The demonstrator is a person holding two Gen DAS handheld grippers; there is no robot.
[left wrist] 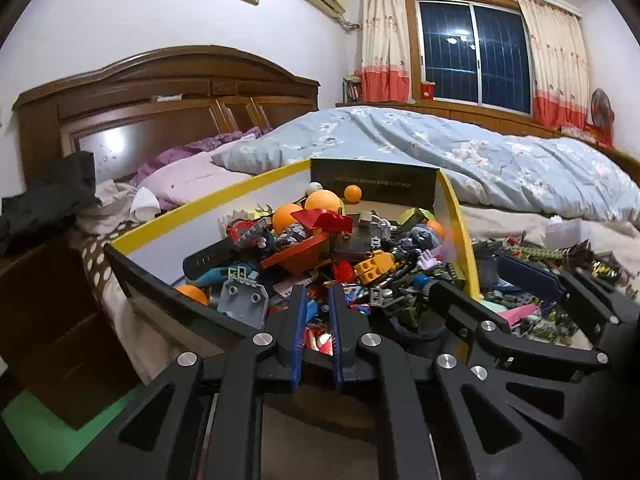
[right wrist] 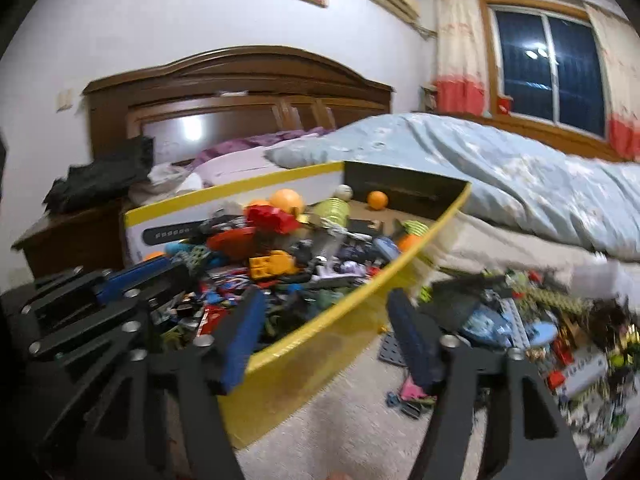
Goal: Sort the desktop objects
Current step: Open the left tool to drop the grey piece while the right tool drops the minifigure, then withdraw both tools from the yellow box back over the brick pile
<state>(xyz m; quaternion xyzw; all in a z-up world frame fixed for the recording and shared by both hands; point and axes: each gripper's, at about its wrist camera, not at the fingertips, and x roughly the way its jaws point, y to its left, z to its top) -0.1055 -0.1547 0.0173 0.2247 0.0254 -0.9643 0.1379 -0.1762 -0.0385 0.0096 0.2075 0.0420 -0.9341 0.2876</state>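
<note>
Hovering over the yellow-rimmed cardboard box (left wrist: 460, 216) that sits on the bed (left wrist: 500, 168), both tools risk snagging on the mess. The box is heaped with toy bricks, orange balls (left wrist: 322, 202) and a red plastic scoop (left wrist: 328, 220); more loose toy pieces (right wrist: 540, 320) lie on the bedsheet just beside the box's right wall.

The right hand-held gripper (right wrist: 328, 328) stands spread wide and empty, its two blue-padded fingers straddling the box's yellow wall, one inside, one outside. My guess is that lowering from here would press a finger onto the thin cardboard rim and tip or shove the box, spilling the pile. The right view is also blurred, so the exact clearance is hard to judge.

The left hand-held gripper (left wrist: 318, 312) is nearly clenched above the near end of the heap, a narrow slot remaining between its pads; I cannot tell whether any small piece is pinched there. If one is, such a slim hold could let it slip back into the pile.

Both tools point forward and gently downward, side by side.
</note>
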